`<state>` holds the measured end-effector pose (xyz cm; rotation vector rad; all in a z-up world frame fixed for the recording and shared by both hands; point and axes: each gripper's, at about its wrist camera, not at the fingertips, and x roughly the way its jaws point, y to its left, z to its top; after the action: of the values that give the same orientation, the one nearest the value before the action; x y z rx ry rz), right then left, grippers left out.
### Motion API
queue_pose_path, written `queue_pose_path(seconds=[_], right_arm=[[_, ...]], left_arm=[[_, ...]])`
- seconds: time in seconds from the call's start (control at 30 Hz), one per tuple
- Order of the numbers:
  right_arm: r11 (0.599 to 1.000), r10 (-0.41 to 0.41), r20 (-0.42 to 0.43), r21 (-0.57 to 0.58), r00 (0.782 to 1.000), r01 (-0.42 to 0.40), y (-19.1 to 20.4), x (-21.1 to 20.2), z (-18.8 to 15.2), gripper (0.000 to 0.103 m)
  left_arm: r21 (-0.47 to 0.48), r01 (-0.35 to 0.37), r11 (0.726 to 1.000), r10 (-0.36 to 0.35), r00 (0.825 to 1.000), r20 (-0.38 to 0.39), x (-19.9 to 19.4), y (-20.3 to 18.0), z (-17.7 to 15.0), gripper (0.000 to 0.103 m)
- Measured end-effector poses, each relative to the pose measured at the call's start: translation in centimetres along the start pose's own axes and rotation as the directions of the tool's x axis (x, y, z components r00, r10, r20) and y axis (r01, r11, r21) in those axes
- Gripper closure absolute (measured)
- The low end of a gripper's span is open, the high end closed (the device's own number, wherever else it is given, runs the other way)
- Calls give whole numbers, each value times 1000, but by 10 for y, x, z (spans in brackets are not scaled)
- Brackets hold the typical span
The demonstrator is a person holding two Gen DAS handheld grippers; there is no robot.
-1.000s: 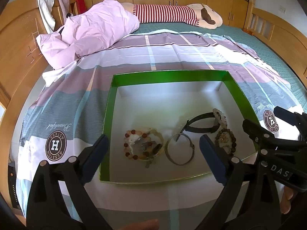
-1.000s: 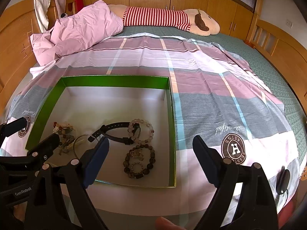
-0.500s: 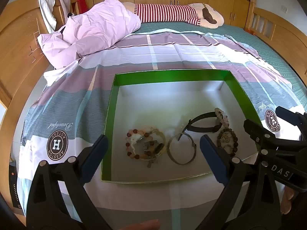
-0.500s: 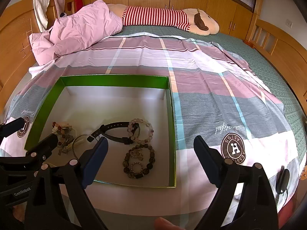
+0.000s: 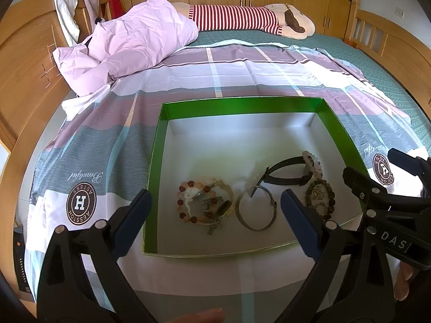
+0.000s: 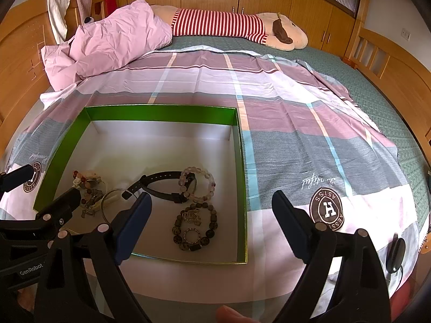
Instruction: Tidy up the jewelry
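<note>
A shallow green-walled box [image 5: 242, 105] [image 6: 161, 111] with a white floor lies on the bed. Inside it sit a red-and-pink bead bracelet tangled with small charms [image 5: 205, 205] [image 6: 86, 188], a silver bangle [image 5: 256, 207] [image 6: 113, 194], a black watch [image 5: 285, 174] [image 6: 159, 185], a pale bead bracelet [image 5: 312, 161] [image 6: 196, 185] and a dark bead bracelet [image 5: 320, 197] [image 6: 194, 226]. My left gripper [image 5: 215, 223] hovers open over the box's near edge, nothing between its fingers. My right gripper [image 6: 211, 224] stands open over the box's near right corner, also holding nothing.
A plaid sheet [image 6: 296, 123] covers the near bed. A crumpled pink duvet [image 5: 134, 40] and a striped plush toy [image 5: 242, 18] lie at the far end. Wooden bed frames [image 5: 24, 62] flank both sides. A small black device [image 6: 395, 253] rests at the right edge.
</note>
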<state>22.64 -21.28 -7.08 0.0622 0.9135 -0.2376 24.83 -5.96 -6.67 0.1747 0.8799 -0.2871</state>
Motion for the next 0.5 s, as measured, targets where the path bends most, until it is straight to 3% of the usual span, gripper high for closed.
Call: queue_pose_path(seconds=[0.5], right_arm=[[1000,-4,-2,-10,1000,3,0,3,1,14]], left_arm=[[-12,0,1000,0,1000,-8,2,5,-2,7]])
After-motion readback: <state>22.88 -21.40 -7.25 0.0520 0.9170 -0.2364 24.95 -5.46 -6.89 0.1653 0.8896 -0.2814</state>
